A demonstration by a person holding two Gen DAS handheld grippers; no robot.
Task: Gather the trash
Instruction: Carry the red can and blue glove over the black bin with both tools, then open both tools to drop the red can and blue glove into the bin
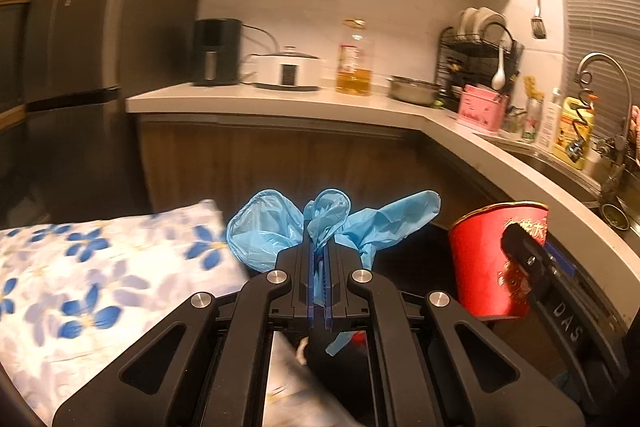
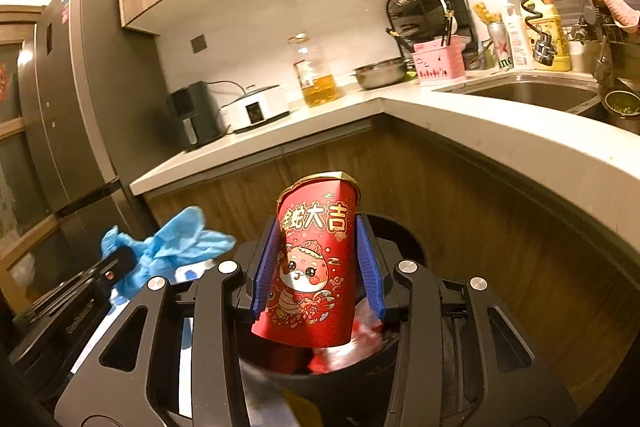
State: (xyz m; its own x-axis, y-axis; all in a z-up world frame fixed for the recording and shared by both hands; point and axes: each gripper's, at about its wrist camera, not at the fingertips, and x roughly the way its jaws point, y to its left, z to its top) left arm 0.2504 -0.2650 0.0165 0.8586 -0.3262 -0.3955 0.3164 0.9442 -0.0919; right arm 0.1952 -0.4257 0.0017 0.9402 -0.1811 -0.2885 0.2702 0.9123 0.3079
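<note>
Red cup (image 2: 316, 263) one; blue bag (image 1: 320, 223) one.

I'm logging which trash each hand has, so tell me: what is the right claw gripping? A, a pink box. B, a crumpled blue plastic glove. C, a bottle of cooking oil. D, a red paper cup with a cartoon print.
D: in the right wrist view the right claw has its blue pads pressed on both sides of the red paper cup, while the blue glove is pinched in the left claw.
</note>
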